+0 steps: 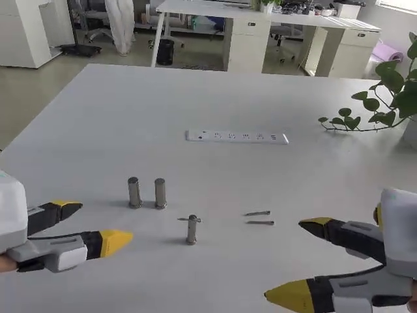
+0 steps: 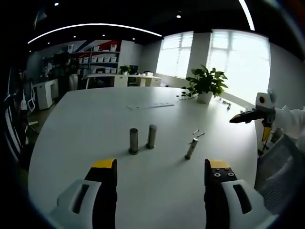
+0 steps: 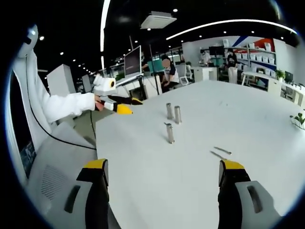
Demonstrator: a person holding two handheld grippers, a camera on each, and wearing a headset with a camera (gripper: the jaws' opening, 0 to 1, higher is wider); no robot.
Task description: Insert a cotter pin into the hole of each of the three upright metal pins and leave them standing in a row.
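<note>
Three upright metal pins stand on the white table (image 1: pixel 215 91). Two bare pins (image 1: pixel 134 192) (image 1: pixel 160 193) stand side by side; a third pin (image 1: pixel 191 229) nearer me has a cotter pin (image 1: pixel 189 219) through its top. Two loose cotter pins (image 1: pixel 258 213) (image 1: pixel 260 222) lie to its right. My left gripper (image 1: pixel 90 223) is open at the lower left, its jaws wide apart and holding nothing. My right gripper (image 1: pixel 301 261) is open at the lower right, also holding nothing. The left gripper view shows the pins (image 2: pixel 133 141) (image 2: pixel 151 136) (image 2: pixel 191 148) ahead; the right gripper view shows them (image 3: pixel 169 133) and the loose cotter pins (image 3: pixel 222 150).
A white power strip (image 1: pixel 236 136) lies across the table's middle, farther back. A leafy potted plant (image 1: pixel 391 91) reaches in at the right edge. Desks, cabinets and chairs stand beyond the table, with a person near the far left.
</note>
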